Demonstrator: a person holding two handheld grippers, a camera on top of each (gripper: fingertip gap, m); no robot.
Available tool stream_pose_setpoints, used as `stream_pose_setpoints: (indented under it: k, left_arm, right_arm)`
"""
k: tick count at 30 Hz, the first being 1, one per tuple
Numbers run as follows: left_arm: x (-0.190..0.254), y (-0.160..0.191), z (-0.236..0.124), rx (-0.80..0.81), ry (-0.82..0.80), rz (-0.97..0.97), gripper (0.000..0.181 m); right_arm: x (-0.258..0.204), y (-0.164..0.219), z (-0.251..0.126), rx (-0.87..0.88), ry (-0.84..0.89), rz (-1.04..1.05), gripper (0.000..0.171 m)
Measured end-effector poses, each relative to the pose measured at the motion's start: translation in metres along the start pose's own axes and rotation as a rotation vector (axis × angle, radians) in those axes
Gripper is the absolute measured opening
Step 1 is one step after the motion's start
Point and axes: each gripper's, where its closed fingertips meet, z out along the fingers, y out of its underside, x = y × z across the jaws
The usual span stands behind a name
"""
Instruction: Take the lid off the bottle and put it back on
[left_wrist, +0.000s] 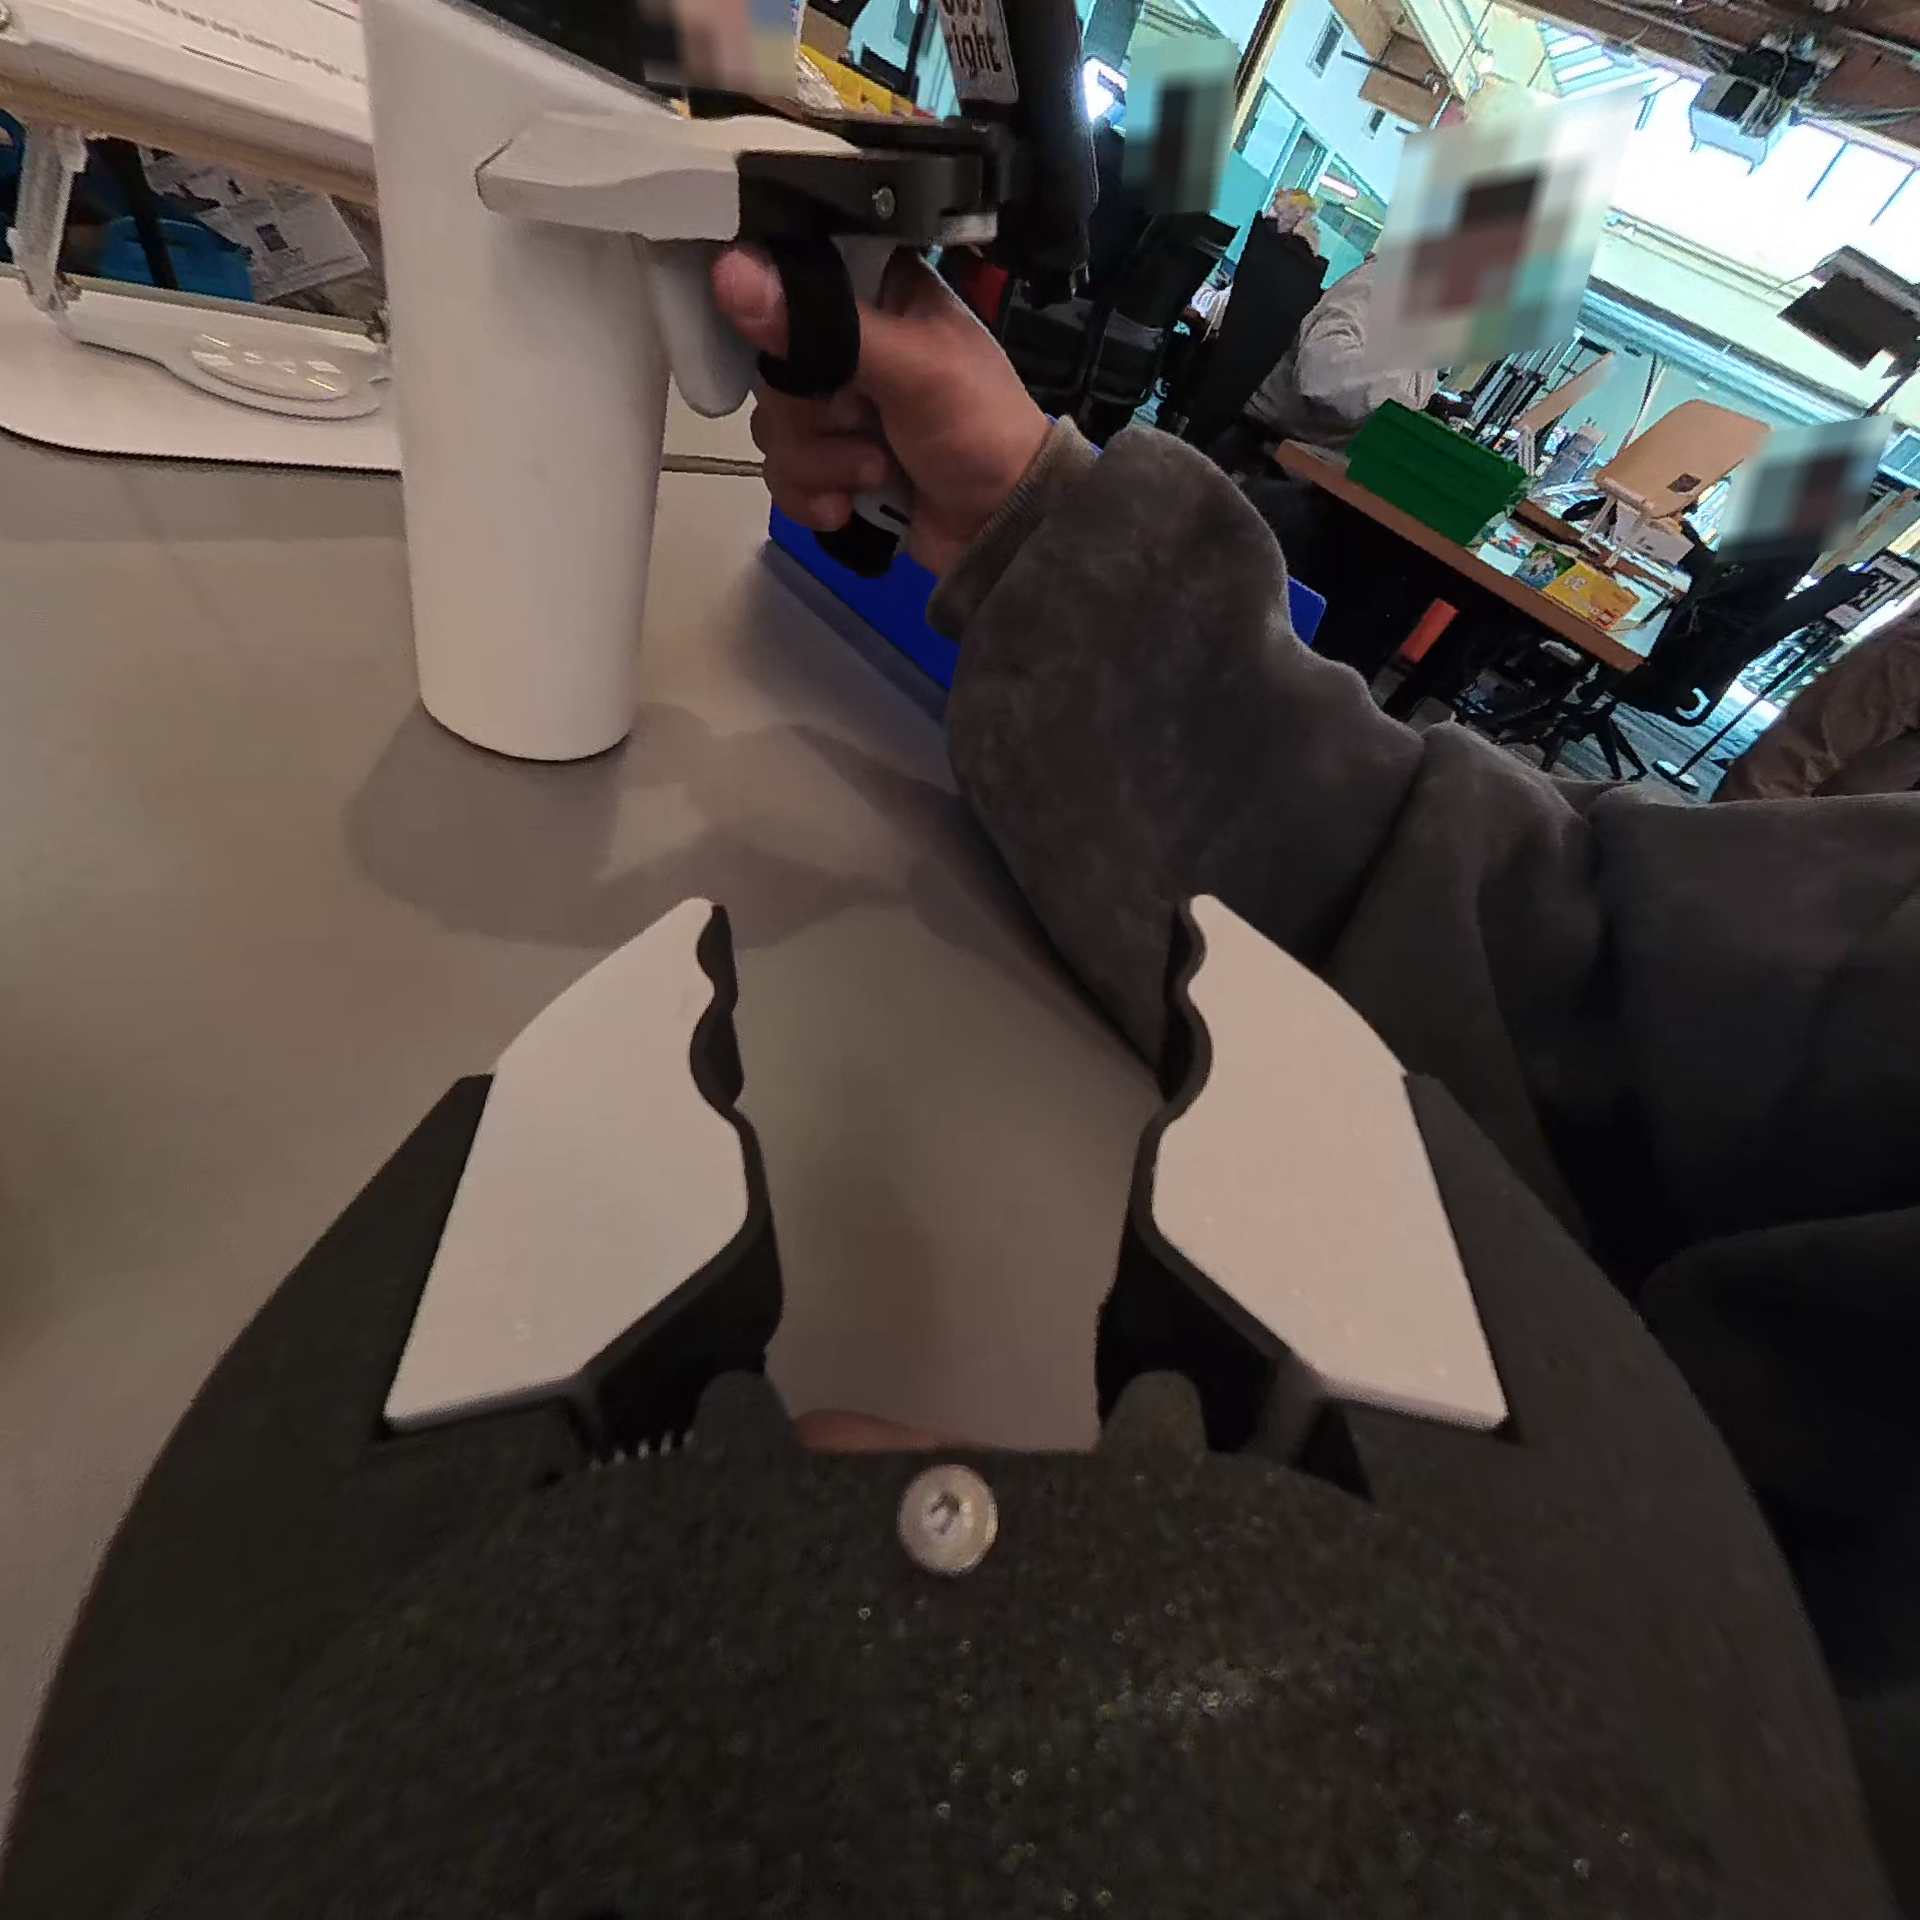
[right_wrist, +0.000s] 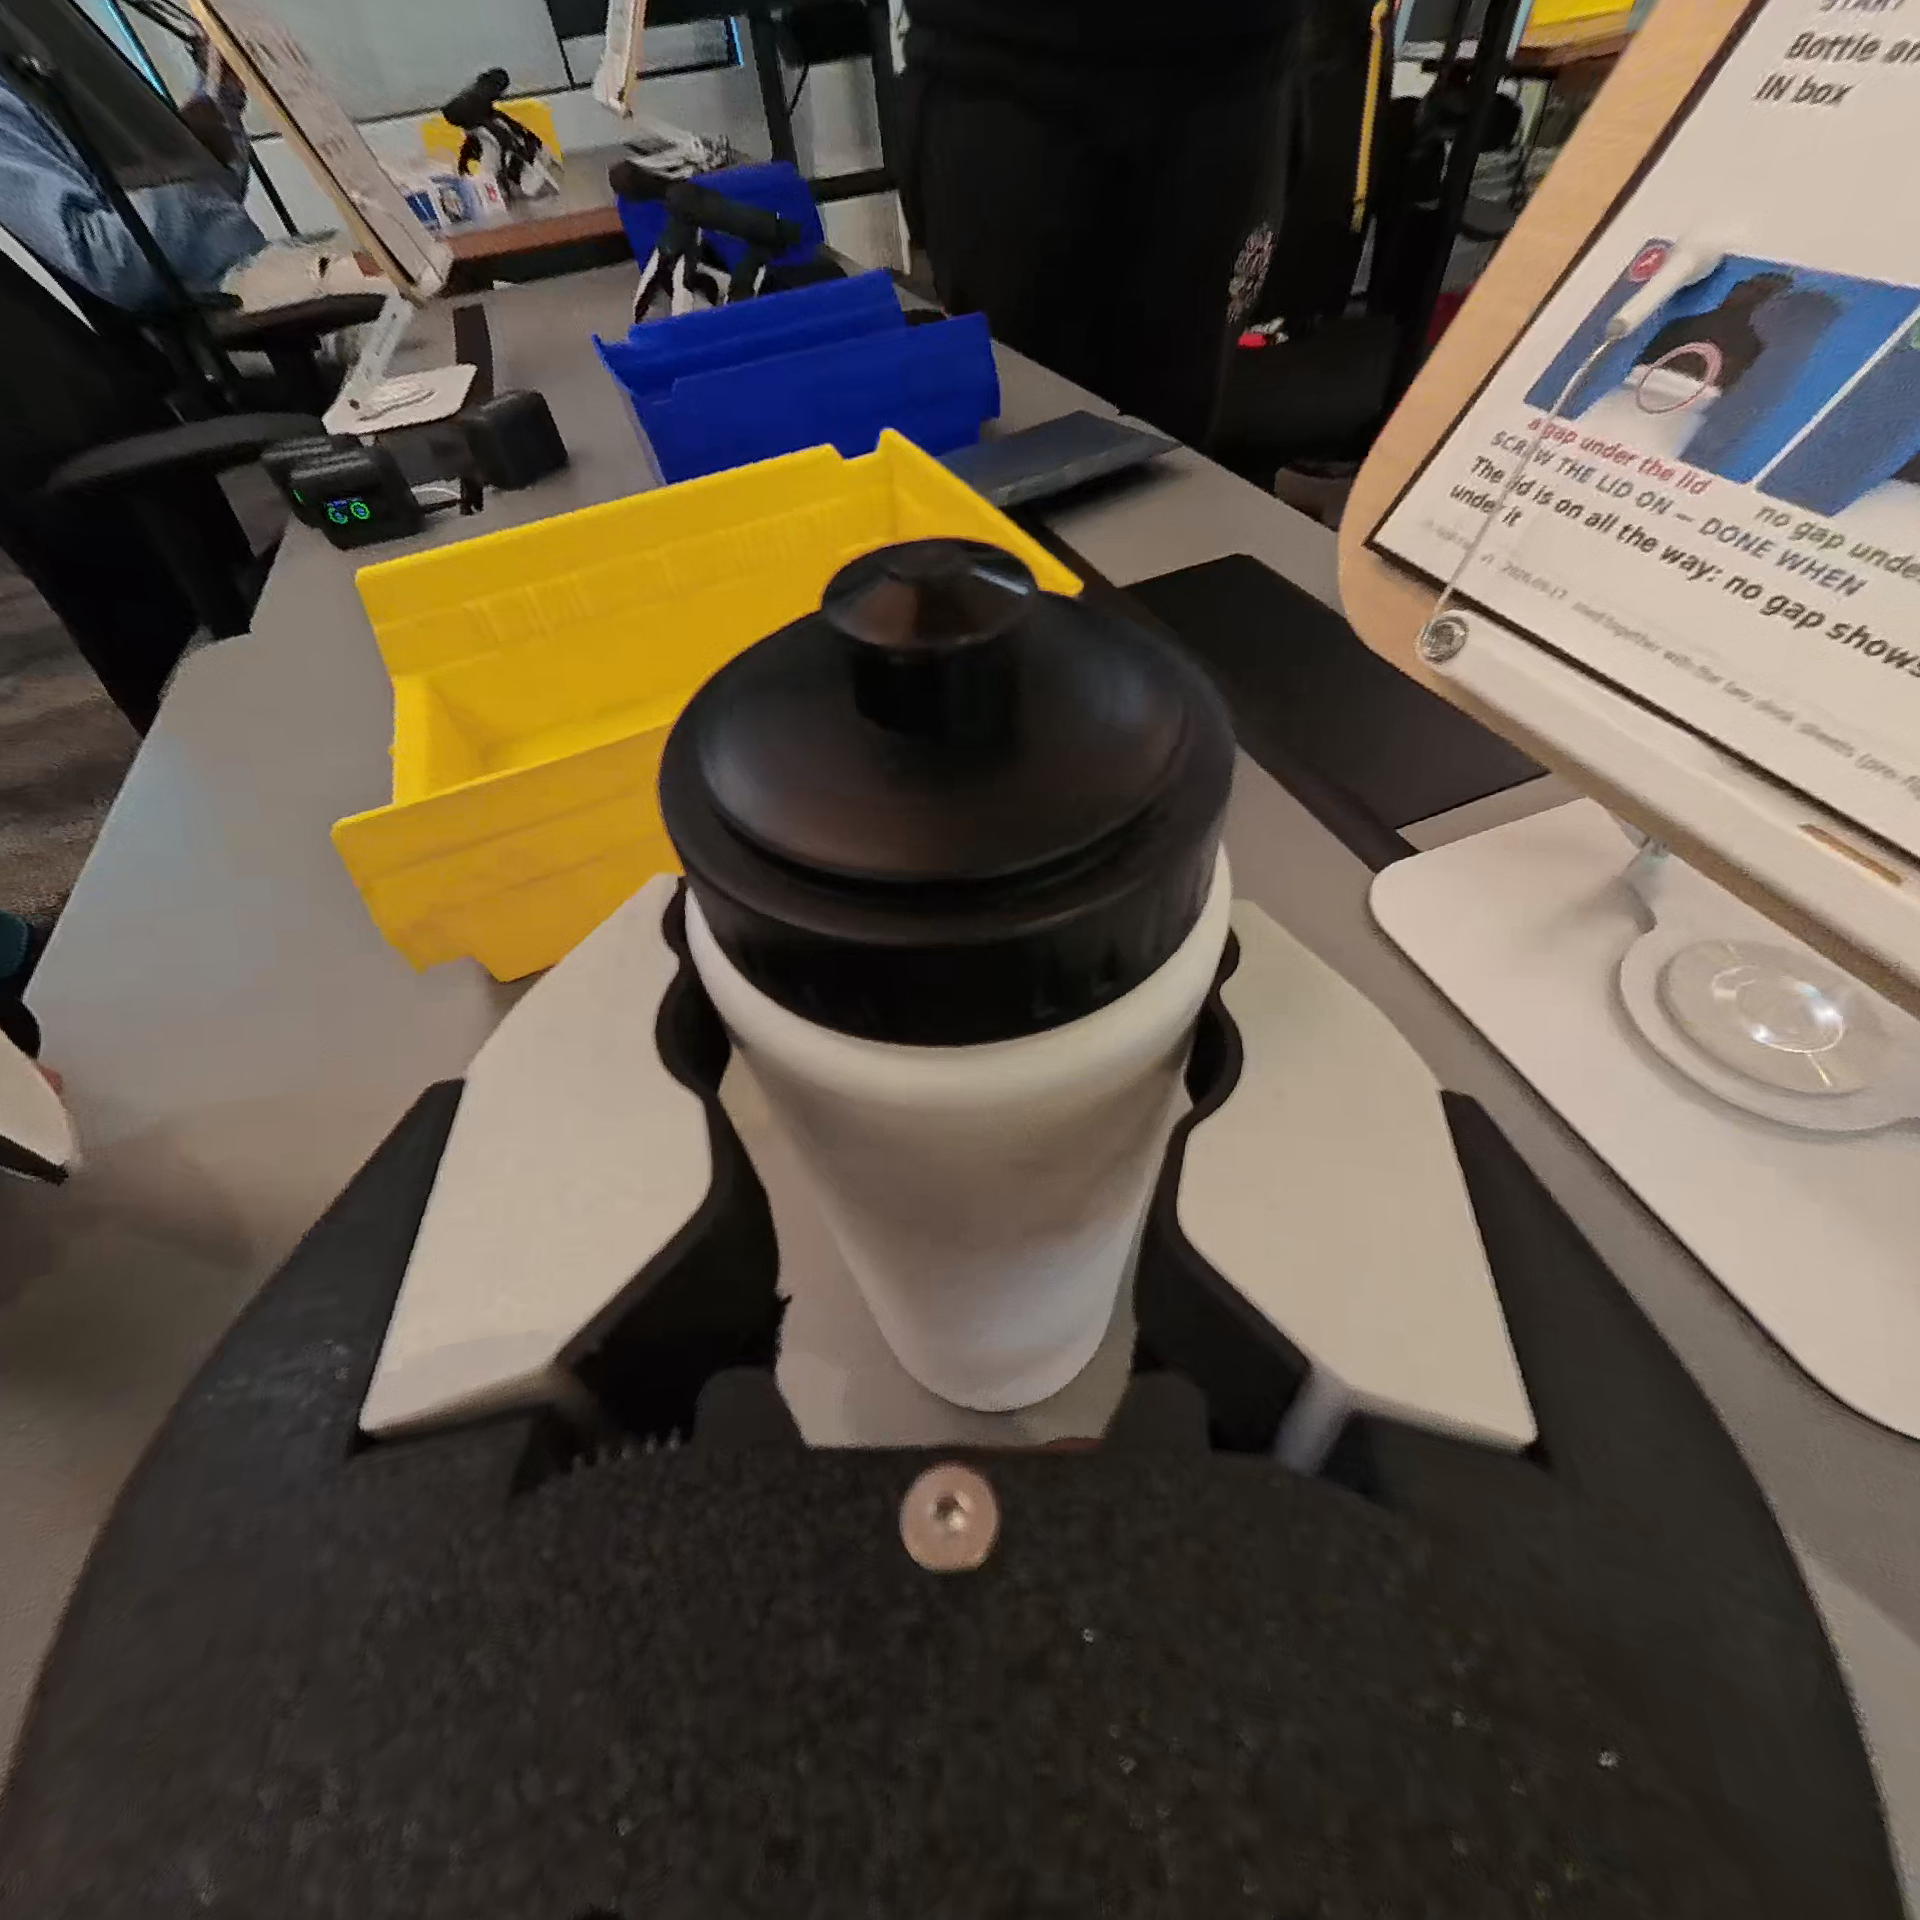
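Observation:
A white bottle (right_wrist: 966, 1174) with a black screw lid (right_wrist: 935, 790) stands upright on the grey table (left_wrist: 208, 831). My right gripper (right_wrist: 956, 912) is shut on the bottle's neck just below the lid, and the lid sits on the bottle. In the left wrist view the bottle (left_wrist: 520, 468) is at the upper left, with one right finger (left_wrist: 613, 187) across its top and a hand on that gripper's handle. The lid is out of that view. My left gripper (left_wrist: 951, 914) is open and empty, low over the table, a short way in front of the bottle.
A yellow bin (right_wrist: 540, 748) stands just behind the bottle, with a blue bin (right_wrist: 800, 384) beyond it. A wooden instruction board on a white stand (right_wrist: 1662, 935) is to the right, next to a black mat (right_wrist: 1330, 686). A grey sleeve (left_wrist: 1247, 779) crosses right of my left gripper.

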Motion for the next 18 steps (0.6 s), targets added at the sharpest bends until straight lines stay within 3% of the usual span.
stream_pose_setpoints:
  k: [18]
  left_arm:
    - [-0.0090,0.0040,0.0072,-0.022,0.047,-0.112,0.079]
  right_arm:
    - [-0.0026,0.0047,-0.0017,-0.043,-0.053,-0.098,0.088]
